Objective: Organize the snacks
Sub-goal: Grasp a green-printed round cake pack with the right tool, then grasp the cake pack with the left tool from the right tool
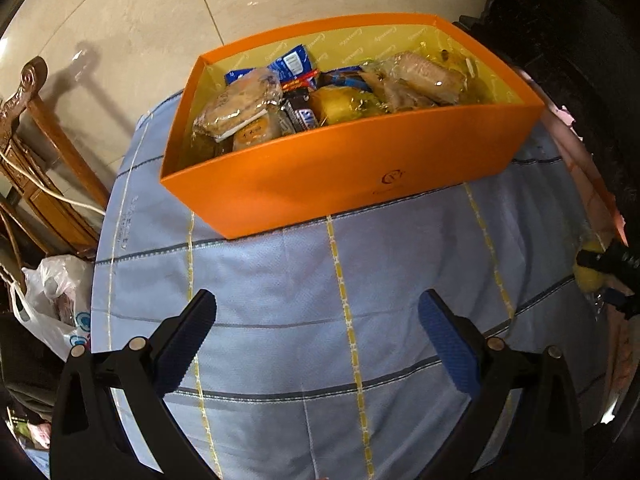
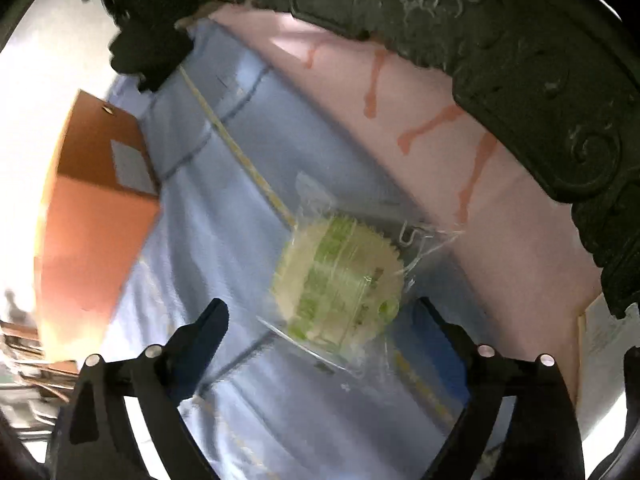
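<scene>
An orange box (image 1: 352,172) stands on the blue checked tablecloth (image 1: 320,340), holding several wrapped snacks: flat cakes (image 1: 236,108), a chocolate bar (image 1: 300,114) and blue packets. My left gripper (image 1: 318,312) hangs open over bare cloth in front of the box, nothing between its fingers. In the right wrist view a pale yellow-green round pastry (image 2: 340,276) in a clear wrapper lies on the cloth. My right gripper (image 2: 322,316) stands open around it, the pastry nearer the right finger, the left finger well apart. The orange box (image 2: 92,220) is to its left.
A carved wooden chair (image 1: 36,128) and a white plastic bag (image 1: 52,300) stand left of the table, over a tiled floor. Dark carved furniture (image 2: 520,60) borders the table's right side, with a pink cloth (image 2: 420,120) beneath the blue one.
</scene>
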The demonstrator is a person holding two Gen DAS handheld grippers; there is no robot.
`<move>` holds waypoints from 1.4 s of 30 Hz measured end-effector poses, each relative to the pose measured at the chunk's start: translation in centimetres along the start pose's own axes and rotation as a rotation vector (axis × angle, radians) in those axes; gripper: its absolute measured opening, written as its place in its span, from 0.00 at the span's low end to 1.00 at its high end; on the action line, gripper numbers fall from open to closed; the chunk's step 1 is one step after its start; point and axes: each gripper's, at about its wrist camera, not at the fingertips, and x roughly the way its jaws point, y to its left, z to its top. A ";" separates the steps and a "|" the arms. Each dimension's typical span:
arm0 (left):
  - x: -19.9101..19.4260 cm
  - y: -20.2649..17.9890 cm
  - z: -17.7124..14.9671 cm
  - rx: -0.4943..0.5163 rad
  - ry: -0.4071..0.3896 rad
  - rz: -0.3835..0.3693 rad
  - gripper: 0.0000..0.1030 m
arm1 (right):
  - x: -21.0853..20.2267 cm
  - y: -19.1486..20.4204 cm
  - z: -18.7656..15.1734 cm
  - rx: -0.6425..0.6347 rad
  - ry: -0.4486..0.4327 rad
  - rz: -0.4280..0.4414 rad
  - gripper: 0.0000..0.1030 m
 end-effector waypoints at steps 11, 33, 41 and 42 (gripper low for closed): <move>0.2 -0.2 -0.3 0.007 0.016 0.012 0.96 | 1.1 2.5 1.4 -0.095 -0.013 -0.302 0.54; -3.5 -0.1 -1.9 -0.019 -0.137 -0.104 0.96 | -11.7 9.9 -6.2 -0.417 -0.244 0.027 0.53; -0.8 1.6 -9.7 0.081 -0.113 -0.144 0.96 | -8.5 12.7 -11.9 -0.632 -0.110 0.068 0.53; -0.1 2.2 -11.3 0.091 -0.080 -0.136 0.96 | -7.7 12.9 -12.7 -0.659 -0.088 0.061 0.53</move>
